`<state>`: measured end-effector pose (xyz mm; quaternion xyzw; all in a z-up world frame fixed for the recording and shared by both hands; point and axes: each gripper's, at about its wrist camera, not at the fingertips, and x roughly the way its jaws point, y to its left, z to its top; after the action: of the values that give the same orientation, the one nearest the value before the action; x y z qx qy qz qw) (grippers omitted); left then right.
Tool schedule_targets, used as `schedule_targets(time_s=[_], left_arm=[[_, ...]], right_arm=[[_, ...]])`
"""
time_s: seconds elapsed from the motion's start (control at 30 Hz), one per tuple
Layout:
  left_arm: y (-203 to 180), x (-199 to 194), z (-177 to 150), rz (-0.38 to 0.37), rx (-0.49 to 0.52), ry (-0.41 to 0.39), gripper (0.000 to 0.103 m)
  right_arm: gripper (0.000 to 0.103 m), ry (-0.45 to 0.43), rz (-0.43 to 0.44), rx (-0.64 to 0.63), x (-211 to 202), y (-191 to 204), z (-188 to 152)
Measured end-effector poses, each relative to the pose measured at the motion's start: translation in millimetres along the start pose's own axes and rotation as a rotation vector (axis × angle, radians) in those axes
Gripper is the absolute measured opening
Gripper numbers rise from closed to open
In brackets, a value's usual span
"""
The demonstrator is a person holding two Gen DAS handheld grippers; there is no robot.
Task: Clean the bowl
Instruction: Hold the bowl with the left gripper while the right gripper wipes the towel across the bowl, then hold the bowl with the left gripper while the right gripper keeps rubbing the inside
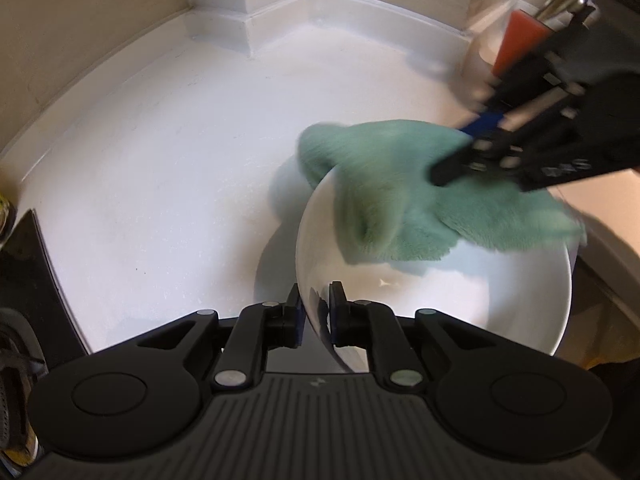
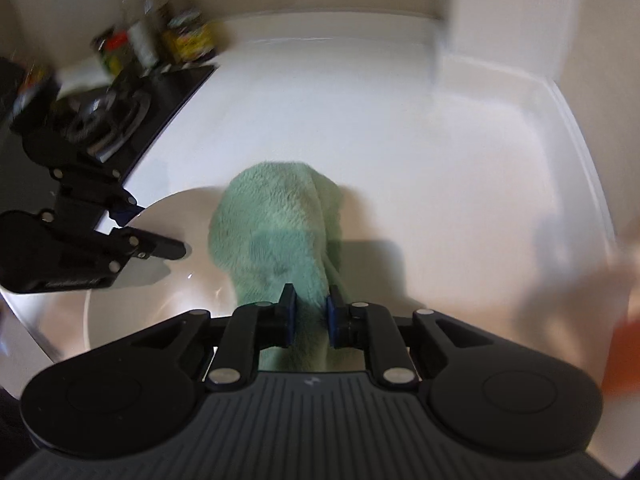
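Left wrist view showed my left claw (image 1: pixel 314 312) clamped narrow on the near rim of the white bowl (image 1: pixel 520 300), one finger inside and one outside. That bowl sat on the white worktop (image 1: pixel 160 184), near its front edge, with broad bare surface running to the raised back lip and the corner. A dark hob (image 2: pixel 160 92) with blurred bottles (image 2: pixel 148 32) bounded the far left side. My right claw (image 2: pixel 310 312), angled steeply down, pinched the green cloth (image 2: pixel 276 224), which draped over the bowl's far rim.
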<state>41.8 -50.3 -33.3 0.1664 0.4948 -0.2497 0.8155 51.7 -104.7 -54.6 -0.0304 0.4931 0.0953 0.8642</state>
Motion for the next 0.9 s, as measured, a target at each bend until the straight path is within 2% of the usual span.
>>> schedule_targets(time_s=[0.03,0.1,0.3,0.4,0.47,0.67,0.8,0.9], left_arm=[[1,0,0,0.002,-0.012,0.0,0.011],[4,0,-1,0.007,-0.052,-0.005,0.011],[6,0,-1,-0.004,-0.124,-0.019,0.009],[7,1,4,-0.03,-0.084,0.002,0.009],[8,-2,11,-0.052,-0.016,-0.01,0.009],[9,4,46,-0.141,0.215,0.038,0.008],[2,6,52,-0.126,0.322,0.077,0.008],[5,8,57,-0.112,0.35,0.113,0.009]], right_arm=[[0.013,0.011,0.003,-0.063,4,4,7],[0.013,0.019,0.025,-0.086,8,1,15],[0.009,0.032,0.067,0.301,-12,-25,-26],[0.01,0.019,0.078,0.344,-19,-23,-45],[0.01,0.015,0.093,0.346,-19,-26,-50],[0.012,0.042,0.076,0.204,-21,-16,-46],[0.013,0.087,0.081,0.054,-17,-13,-30],[0.014,0.122,0.091,-0.075,-8,-12,-13]])
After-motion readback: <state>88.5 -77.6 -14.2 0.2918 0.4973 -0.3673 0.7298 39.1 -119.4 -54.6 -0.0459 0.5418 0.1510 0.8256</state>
